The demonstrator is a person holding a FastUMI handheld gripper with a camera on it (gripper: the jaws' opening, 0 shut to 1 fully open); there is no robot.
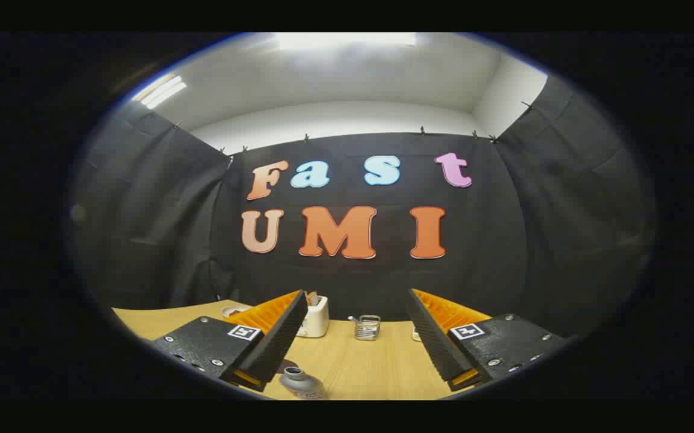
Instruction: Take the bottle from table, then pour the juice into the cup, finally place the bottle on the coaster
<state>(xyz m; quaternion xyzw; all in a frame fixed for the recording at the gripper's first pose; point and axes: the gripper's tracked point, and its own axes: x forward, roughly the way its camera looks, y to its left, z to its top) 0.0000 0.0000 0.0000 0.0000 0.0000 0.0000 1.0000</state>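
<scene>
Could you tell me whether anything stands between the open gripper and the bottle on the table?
Nothing visible does. The gripper is open, and the bottle stands on the table low between the fingers, close by the left one, with only bare wood around it.

White toaster-like holder (pixel 314 317) and small wire rack (pixel 367 328) on wooden table (pixel 359 367), by black wall.

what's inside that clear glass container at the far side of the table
The clear glass container holds a thin metal utensil leaning on its rim; other contents can't be made out. The hand-held gripper is open, well short of it.
</scene>
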